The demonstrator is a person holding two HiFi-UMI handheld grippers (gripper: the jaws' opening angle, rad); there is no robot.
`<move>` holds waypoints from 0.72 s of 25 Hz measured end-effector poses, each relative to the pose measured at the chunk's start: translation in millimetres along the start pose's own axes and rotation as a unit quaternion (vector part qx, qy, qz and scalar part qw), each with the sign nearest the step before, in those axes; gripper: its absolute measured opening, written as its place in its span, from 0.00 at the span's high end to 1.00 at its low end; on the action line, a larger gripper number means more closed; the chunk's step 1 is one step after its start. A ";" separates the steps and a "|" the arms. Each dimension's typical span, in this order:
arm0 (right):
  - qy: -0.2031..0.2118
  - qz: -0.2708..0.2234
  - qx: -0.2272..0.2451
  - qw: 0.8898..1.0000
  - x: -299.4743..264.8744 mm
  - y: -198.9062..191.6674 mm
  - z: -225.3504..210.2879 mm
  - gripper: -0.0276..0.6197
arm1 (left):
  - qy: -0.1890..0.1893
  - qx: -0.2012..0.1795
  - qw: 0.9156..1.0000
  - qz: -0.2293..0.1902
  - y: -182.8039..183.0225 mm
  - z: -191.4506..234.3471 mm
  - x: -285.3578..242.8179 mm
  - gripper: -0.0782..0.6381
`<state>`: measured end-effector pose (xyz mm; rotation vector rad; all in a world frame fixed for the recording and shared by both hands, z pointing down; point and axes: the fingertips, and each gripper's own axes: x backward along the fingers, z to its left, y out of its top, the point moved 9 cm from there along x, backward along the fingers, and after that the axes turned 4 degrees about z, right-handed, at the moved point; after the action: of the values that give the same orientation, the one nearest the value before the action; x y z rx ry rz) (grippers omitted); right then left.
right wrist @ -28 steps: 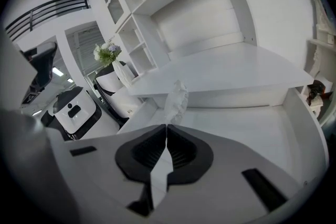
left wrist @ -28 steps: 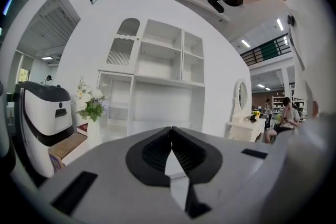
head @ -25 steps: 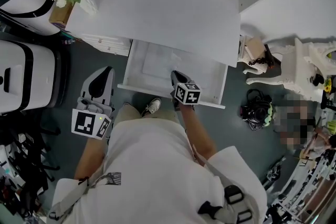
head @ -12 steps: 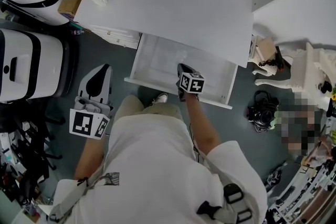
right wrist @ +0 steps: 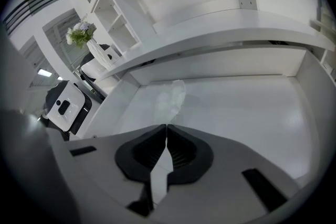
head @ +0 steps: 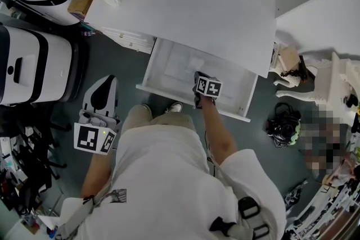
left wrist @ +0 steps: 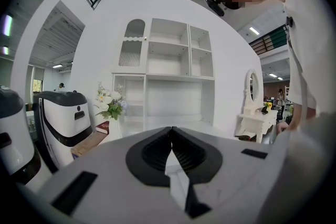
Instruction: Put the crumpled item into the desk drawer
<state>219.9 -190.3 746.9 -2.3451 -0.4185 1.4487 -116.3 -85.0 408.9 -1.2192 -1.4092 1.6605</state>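
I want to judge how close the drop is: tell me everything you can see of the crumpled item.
The crumpled item is a small, thin, whitish, half see-through wad, like film or tissue, wrinkled and irregular. Its lower end meets the closed tips of the right gripper, which seem to pinch it; the rest sticks out ahead of them over the white floor of the open drawer. Whether it touches that floor cannot be told.

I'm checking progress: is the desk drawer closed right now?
No, the drawer stands pulled out from under the desk top, its white inside in view.
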 end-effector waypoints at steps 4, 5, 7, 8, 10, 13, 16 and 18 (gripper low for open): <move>0.004 0.001 -0.019 1.000 -3.0 -1.3 -4.0 0.93 | 0.002 0.003 1.000 0.002 -1.9 0.3 1.5 0.87; 0.006 -0.001 -0.026 1.000 -3.5 -1.9 -4.3 0.93 | 0.002 0.004 1.000 0.003 -2.2 0.5 1.4 0.87; 0.004 0.000 -0.032 0.999 -4.5 -3.0 -5.4 0.93 | 0.001 0.004 1.000 0.004 -2.4 0.3 0.6 0.87; 0.002 0.001 -0.032 0.999 -5.1 -3.1 -5.9 0.93 | 0.000 0.004 1.000 0.004 -2.2 0.0 0.2 0.87; -0.003 0.003 -0.031 1.000 -6.4 -2.6 -6.6 0.93 | -0.001 0.000 1.000 0.005 -1.0 -0.5 -0.1 0.87; -0.009 0.006 -0.035 0.999 -7.5 -1.6 -8.7 0.93 | -0.003 -0.005 1.000 0.006 1.2 -0.7 1.3 0.87; -0.020 0.009 -0.040 0.999 -8.5 -2.4 -11.6 0.93 | -0.001 -0.007 1.000 0.007 2.4 0.9 5.0 0.87; -0.027 0.010 -0.043 0.999 -10.1 -2.2 -12.5 0.92 | 0.000 -0.008 1.000 0.006 2.1 3.5 7.3 0.87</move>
<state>226.6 -194.4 761.1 -2.3877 -0.4823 1.5348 -122.1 -80.3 405.1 -1.2391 -1.4214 1.6607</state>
